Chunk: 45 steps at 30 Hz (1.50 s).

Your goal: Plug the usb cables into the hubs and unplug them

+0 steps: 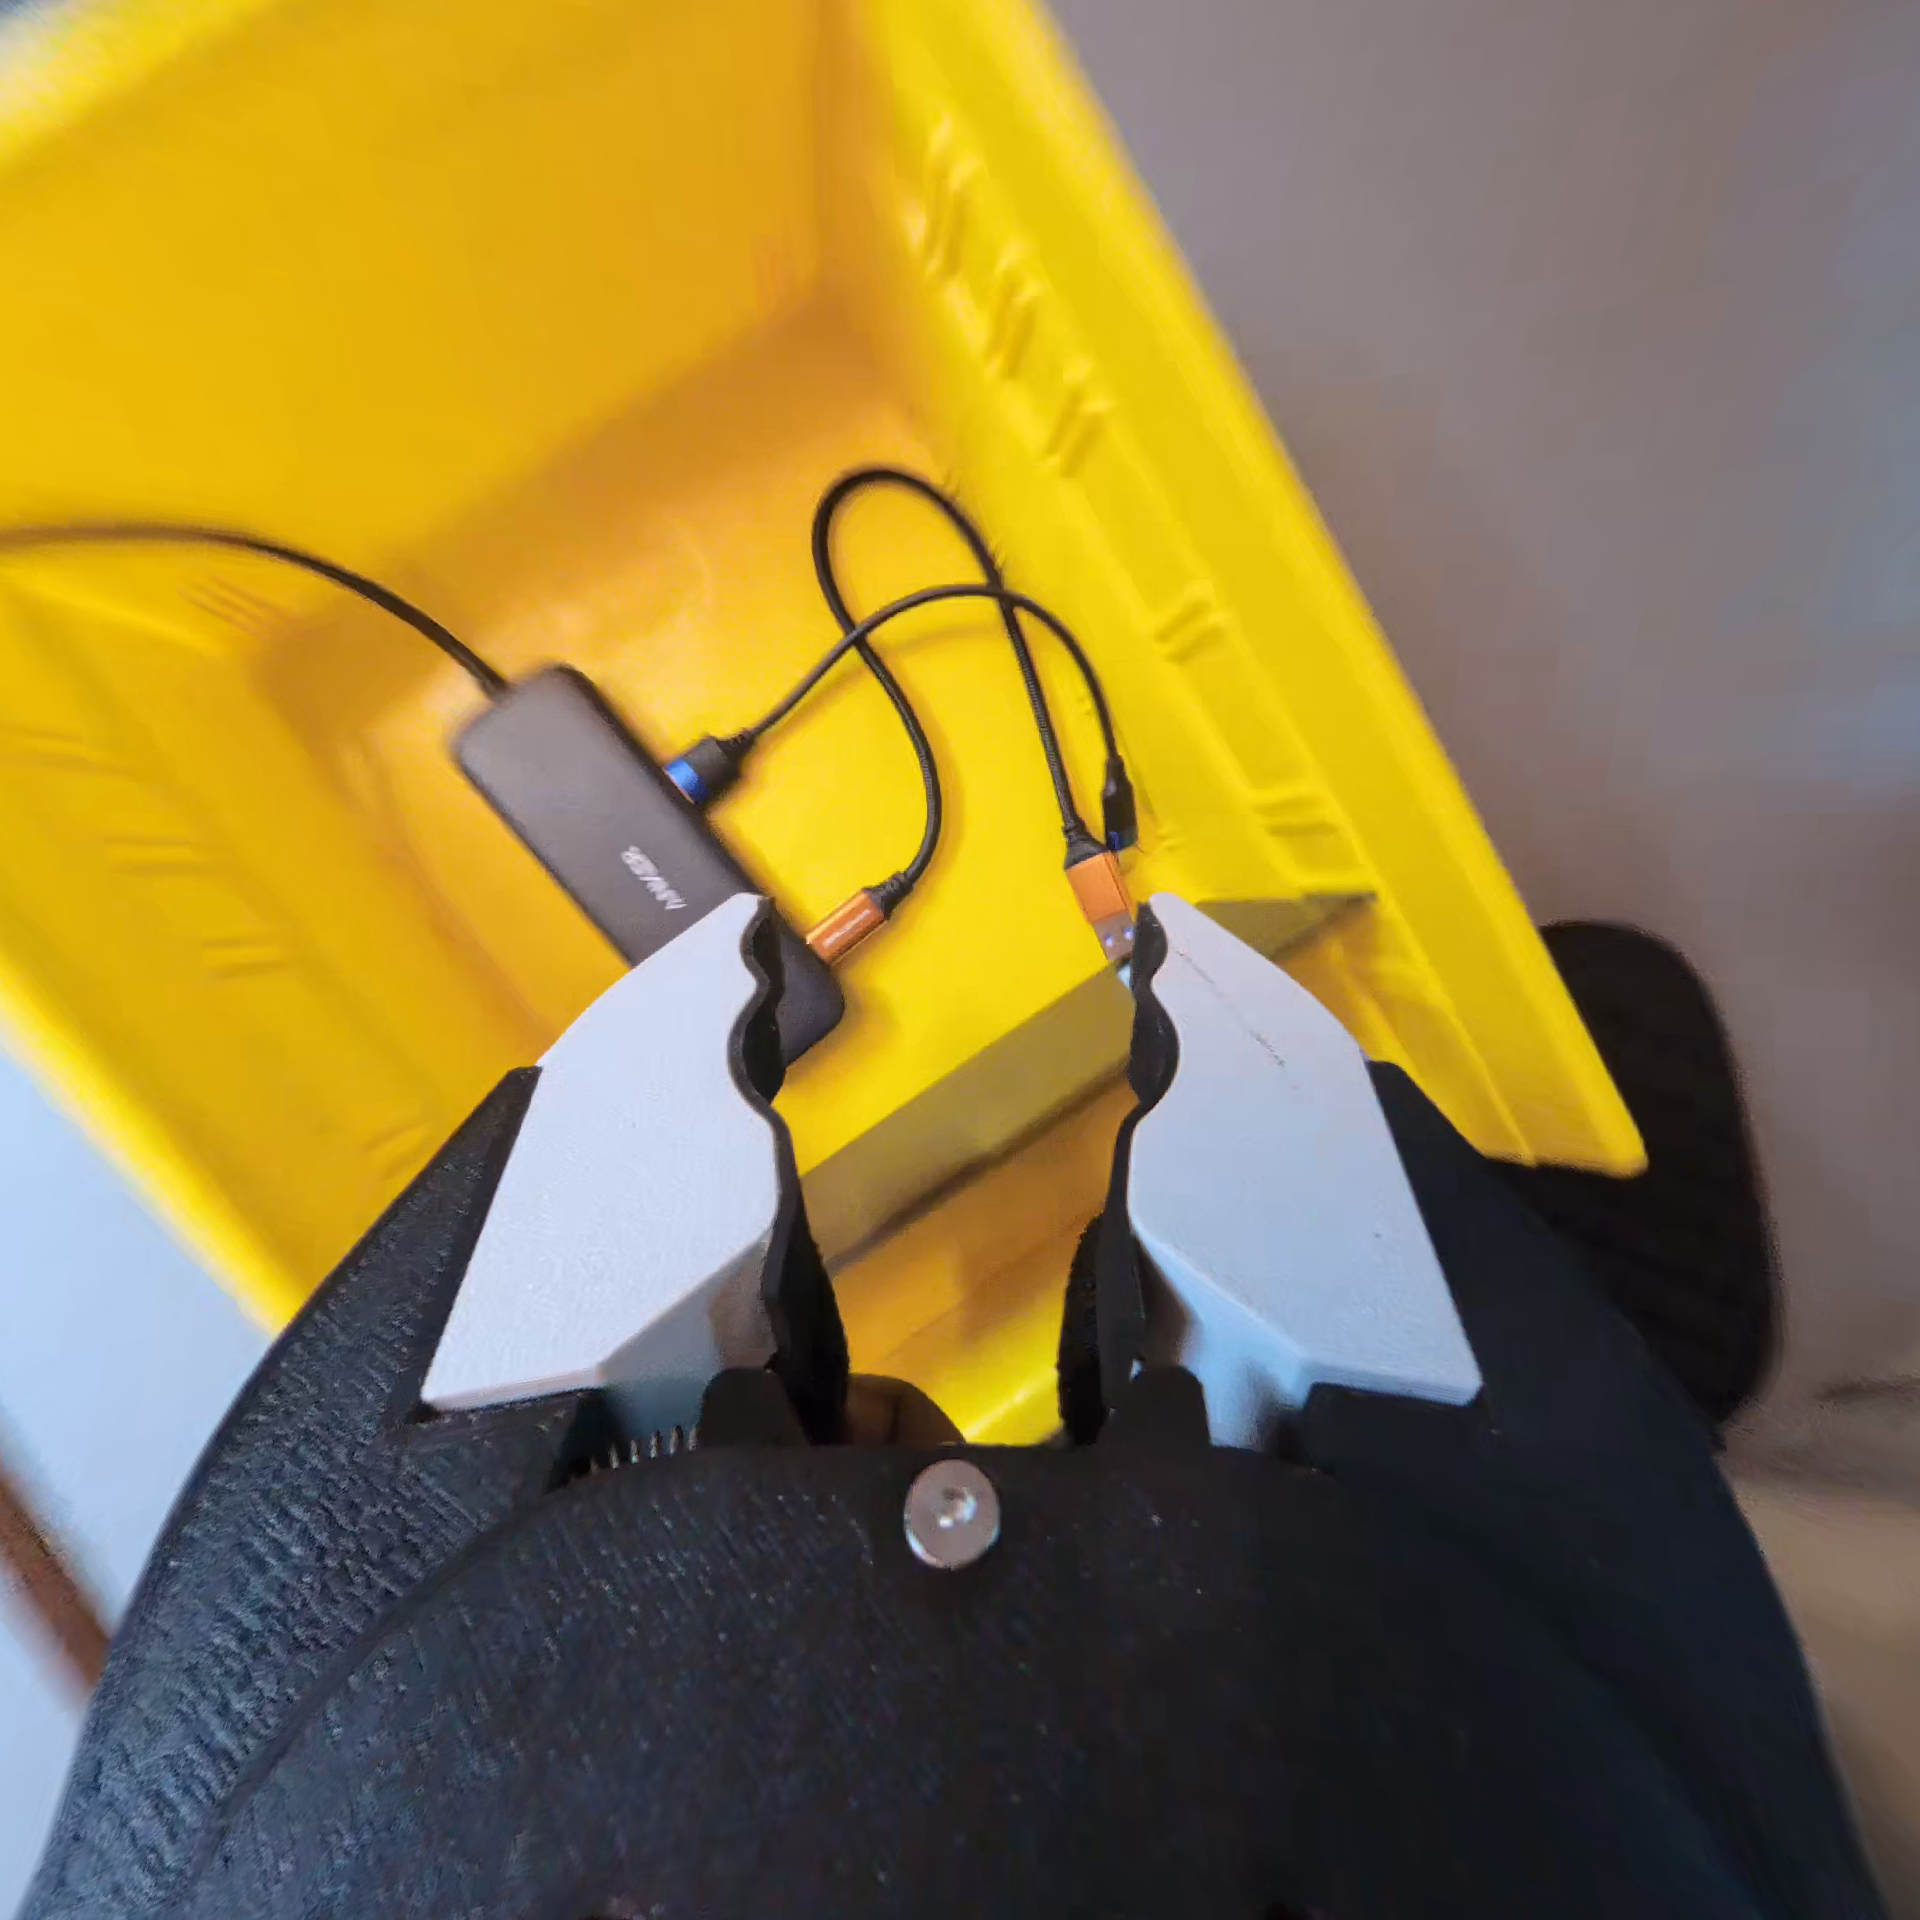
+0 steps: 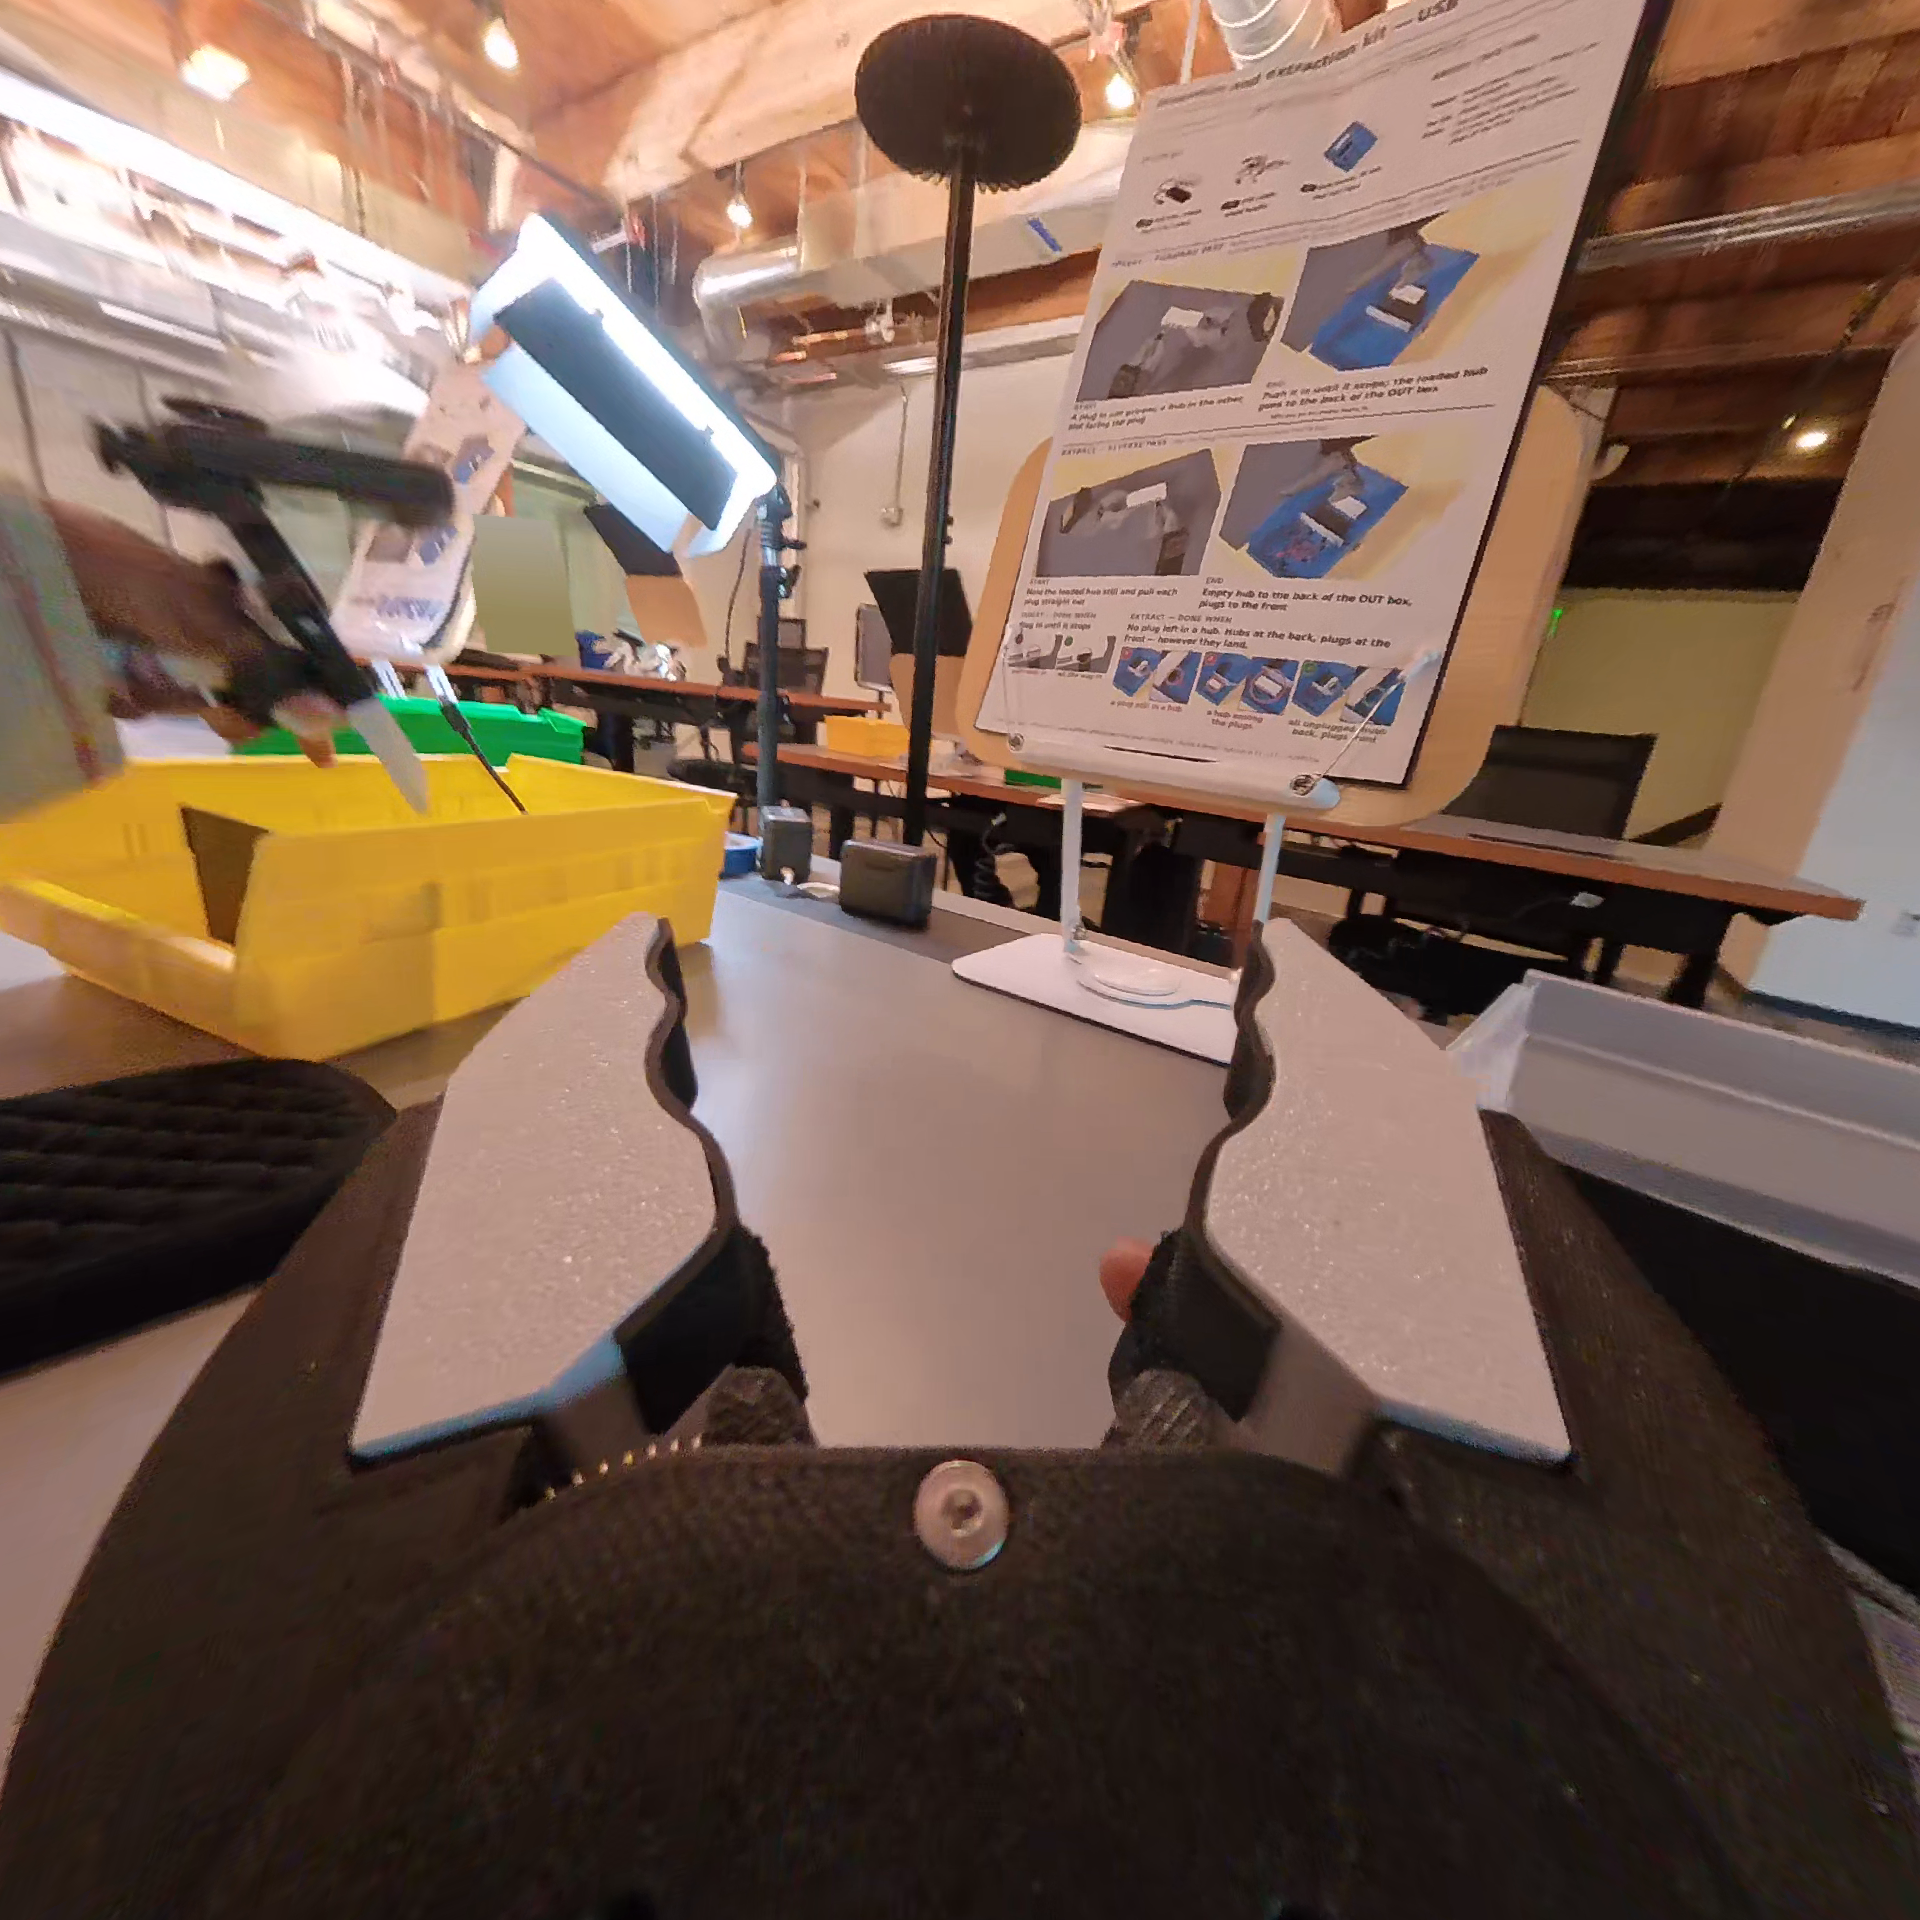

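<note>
Only leftward, hub inside bin.

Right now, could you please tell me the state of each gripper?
Left gripper: open, holding nothing, over the yellow bin with the hub.
Right gripper: open, empty, above the table.

Printed lettering on the black hub and the instruction sheet.

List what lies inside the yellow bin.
Inside the yellow bin: a black hub with a blue-collared plug and an orange plug at its side, and a loose orange plug. The left gripper covers the hub's near end.
</note>
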{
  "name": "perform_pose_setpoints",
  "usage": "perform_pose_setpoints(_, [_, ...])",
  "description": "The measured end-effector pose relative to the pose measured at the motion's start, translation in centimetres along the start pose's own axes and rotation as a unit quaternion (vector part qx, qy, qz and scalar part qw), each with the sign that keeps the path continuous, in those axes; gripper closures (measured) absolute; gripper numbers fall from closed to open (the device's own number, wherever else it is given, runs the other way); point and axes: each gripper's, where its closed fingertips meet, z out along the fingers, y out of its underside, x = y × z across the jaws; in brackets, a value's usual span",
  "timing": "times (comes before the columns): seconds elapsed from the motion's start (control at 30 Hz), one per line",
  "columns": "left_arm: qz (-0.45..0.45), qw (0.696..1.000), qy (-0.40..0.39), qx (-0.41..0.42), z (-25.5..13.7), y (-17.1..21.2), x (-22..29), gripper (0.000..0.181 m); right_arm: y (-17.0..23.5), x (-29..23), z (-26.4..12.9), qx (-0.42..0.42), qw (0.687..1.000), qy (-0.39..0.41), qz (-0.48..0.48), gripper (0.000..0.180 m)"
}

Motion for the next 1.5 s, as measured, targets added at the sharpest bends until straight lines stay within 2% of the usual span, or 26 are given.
perform_pose_setpoints(0.03, [-0.02,1.0,0.001,-0.017,0.9,0.0,-0.8,0.114,-0.1,0.0,-0.1,0.004,1.0,-0.004,0.009,0.08])
perform_pose_setpoints(0.23, [-0.092,0.98,-0.105,-0.145,4.0,1.9,-6.5,0.104,-0.3,-0.4,-0.2,0.009,1.0,-0.015,0.013,0.082])
perform_pose_setpoints(0.43, [-0.127,0.964,-0.096,-0.212,6.4,3.9,-7.4,0.11,-0.5,0.1,-0.5,0.019,0.999,-0.013,0.04,0.088])
perform_pose_setpoints(0.57, [-0.128,0.967,-0.097,-0.196,6.4,3.7,-7.8,0.119,-0.6,0.5,-0.6,0.025,0.998,-0.007,0.052,0.09])
perform_pose_setpoints(0.6, [-0.121,0.97,-0.102,-0.182,6.5,3.4,-7.9,0.131,-0.6,0.5,-0.6,0.024,0.998,-0.007,0.053,0.09])
perform_pose_setpoints(0.83, [-0.043,0.984,-0.113,-0.131,6.2,2.7,-6.7,0.134,-0.3,0.4,-0.4,0.016,0.999,-0.01,0.047,0.091])
perform_pose_setpoints(1.03, [-0.008,0.989,-0.142,-0.036,2.6,-0.6,-5.3,0.136,-0.1,0.1,-0.2,0.01,0.999,-0.012,0.034,0.092])
perform_pose_setpoints(1.2, [0.035,0.981,-0.187,0.029,-0.3,-2.4,-4.3,0.14,-0.1,0.2,-0.3,0.011,0.999,-0.007,0.032,0.093])
perform_pose_setpoints(1.23, [0.047,0.978,-0.195,0.06,-1.0,-3.1,-4.1,0.163,-0.2,0.2,-0.3,0.012,0.999,-0.006,0.031,0.093])
perform_pose_setpoints(1.3, [0.066,0.974,-0.182,0.115,-2.0,-4.2,-3.1,0.181,-0.2,0.3,-0.3,0.011,0.999,-0.006,0.03,0.093])
perform_pose_setpoints(1.4, [0.075,0.976,-0.148,0.139,-3.1,-4.4,-1.7,0.181,-0.1,0.2,-0.2,0.01,1.0,-0.006,0.025,0.093])
perform_pose_setpoints(1.5, [0.089,0.977,-0.15,0.121,-2.9,-3.9,-2.0,0.181,-0.1,0.0,-0.2,0.007,1.0,-0.009,0.021,0.093])
